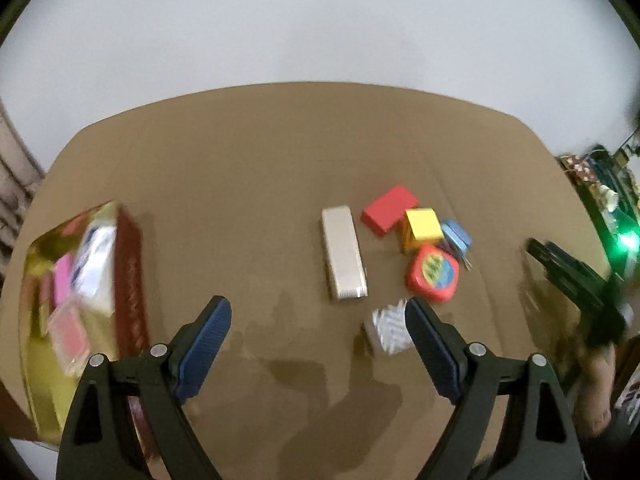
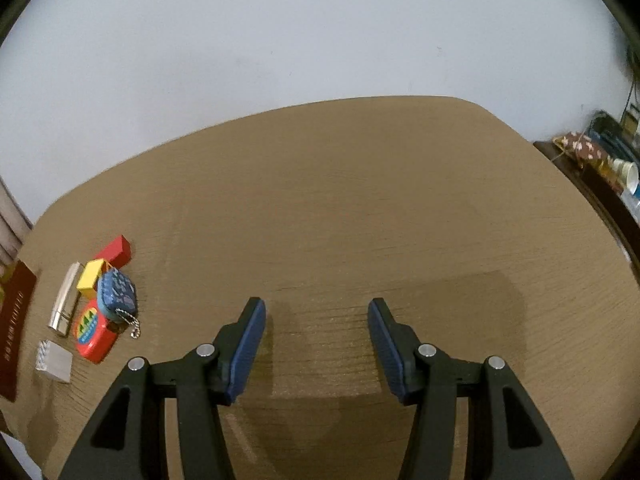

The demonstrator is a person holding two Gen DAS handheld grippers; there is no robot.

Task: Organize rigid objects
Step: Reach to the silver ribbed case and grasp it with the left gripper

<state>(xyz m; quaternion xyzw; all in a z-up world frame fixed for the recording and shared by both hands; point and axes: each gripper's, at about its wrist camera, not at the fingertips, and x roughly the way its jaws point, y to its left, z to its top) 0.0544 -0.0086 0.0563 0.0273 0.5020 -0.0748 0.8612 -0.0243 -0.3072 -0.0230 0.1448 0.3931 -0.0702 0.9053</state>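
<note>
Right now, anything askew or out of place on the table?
Nothing spilled or damaged. Six loose items sit clustered, unsorted, outside the box: silver bar, red block, yellow cube, blue pouch, red case, small silver block. Both grippers empty.

Left gripper [image 1: 318,320] hangs over the table [image 1: 248,160], jaws wide apart, nothing between them. Ahead lies a silver bar [image 1: 344,253]; right of it a red box [image 1: 390,210], yellow cube [image 1: 423,225], blue pouch [image 1: 457,236] and red tape [image 1: 433,274] huddle together. A silver block [image 1: 387,327] sits beside the right finger. Far left, a blurred gold box [image 1: 80,300]; far right, the right gripper [image 1: 576,280].
</note>
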